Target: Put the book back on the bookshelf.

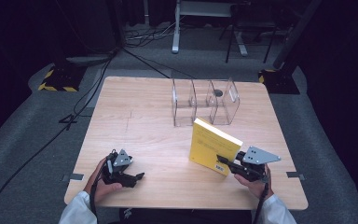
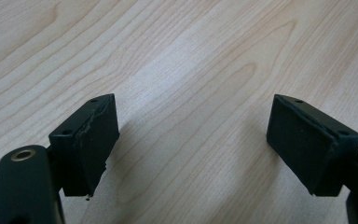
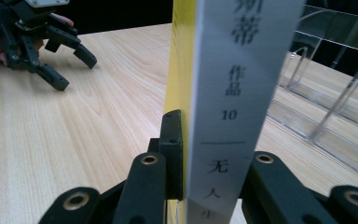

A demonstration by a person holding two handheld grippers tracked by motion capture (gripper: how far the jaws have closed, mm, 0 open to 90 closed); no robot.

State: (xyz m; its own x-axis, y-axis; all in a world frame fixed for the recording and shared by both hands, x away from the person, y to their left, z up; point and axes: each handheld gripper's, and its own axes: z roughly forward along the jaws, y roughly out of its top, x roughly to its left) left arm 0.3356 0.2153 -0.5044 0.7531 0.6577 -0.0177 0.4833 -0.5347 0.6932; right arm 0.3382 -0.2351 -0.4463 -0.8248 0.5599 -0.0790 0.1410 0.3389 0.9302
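Observation:
A yellow book (image 1: 213, 145) with a white spine (image 3: 242, 84) stands upright on the wooden table (image 1: 144, 116), right of the middle. My right gripper (image 1: 224, 163) is shut on its near lower corner. In the right gripper view my right gripper (image 3: 214, 154) has one black jaw pressed against the yellow cover (image 3: 182, 56), while the other jaw is hidden behind the spine. My left gripper (image 1: 137, 176) rests low at the table's front left. Its pads (image 2: 98, 135) stand wide apart over bare wood, and my left gripper (image 2: 191, 135) is open with nothing between them.
A clear acrylic rack (image 1: 205, 100) with upright dividers stands at the table's far middle, just behind the book, and its clear walls (image 3: 326, 93) also appear in the right gripper view. Farther off in that view is the left gripper (image 3: 60, 60). Cables and stands lie on the floor beyond.

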